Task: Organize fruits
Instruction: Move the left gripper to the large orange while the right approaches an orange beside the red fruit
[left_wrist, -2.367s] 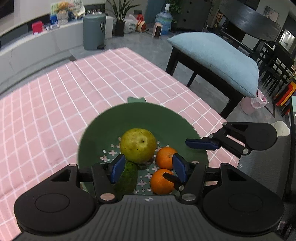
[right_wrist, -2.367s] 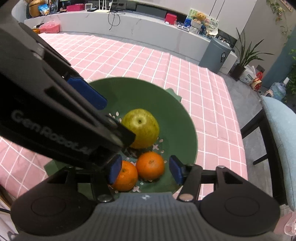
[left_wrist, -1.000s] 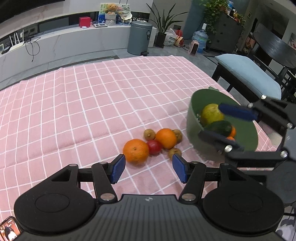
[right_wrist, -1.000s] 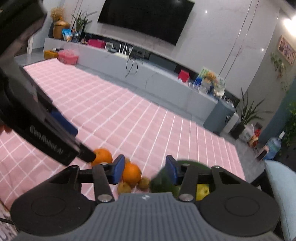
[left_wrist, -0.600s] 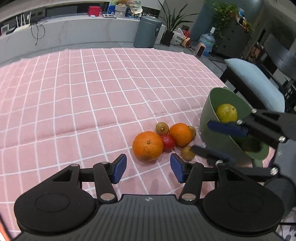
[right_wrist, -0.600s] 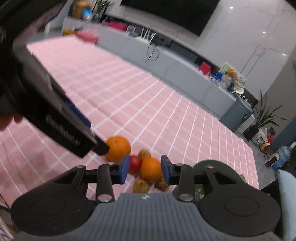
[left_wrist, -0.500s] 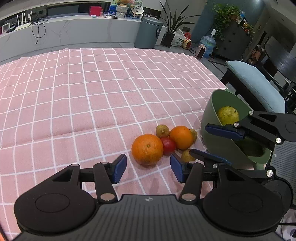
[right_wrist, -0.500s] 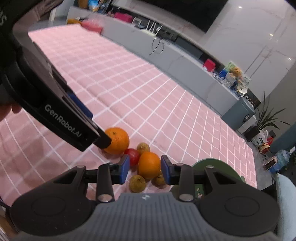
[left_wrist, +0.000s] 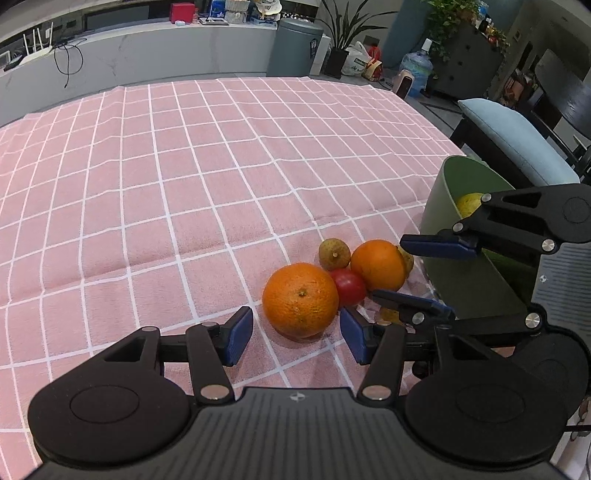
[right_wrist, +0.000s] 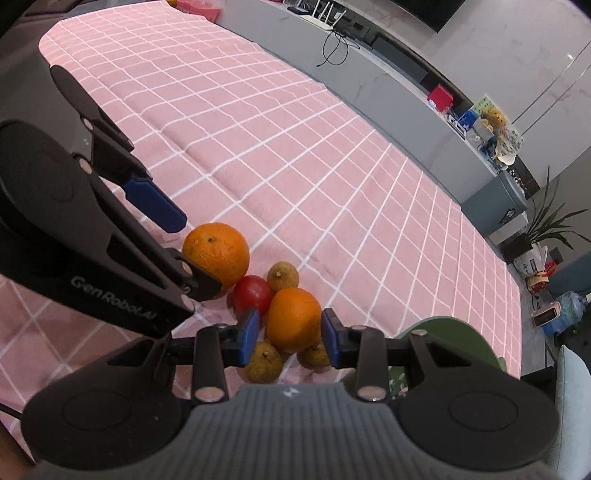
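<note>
A pile of fruit was seen on the pink checked cloth (left_wrist: 184, 184) that covered the surface, close to its right edge. A big orange (left_wrist: 300, 300) lay at the left of the pile. A small red fruit (left_wrist: 349, 287) was touching it. A smaller orange (left_wrist: 377, 264) lay just beside the red fruit. Small brown-yellow fruits were tucked around them, one (left_wrist: 334, 254) on the far side of the pile and two (right_wrist: 264, 362) on its near side.

A green bowl (left_wrist: 443, 206) was seen at the right edge of the surface, just beside the pile. A yellow-green pear (left_wrist: 468, 203) was seen inside it.

The left gripper (left_wrist: 296, 334) was held low over the cloth. Its fingers (left_wrist: 236, 338) were spread wide, and the big orange was seen in the gap just ahead of them. The blue pads were not touching it, and nothing was held.

The right gripper (right_wrist: 290, 336) was pointed down at the pile from the bowl's side. Its fingers (right_wrist: 248, 334) were set about halfway apart, one on each side of the smaller orange. The pads were seen very close to the orange's skin, but a tight grip could not be told from the pictures.
</note>
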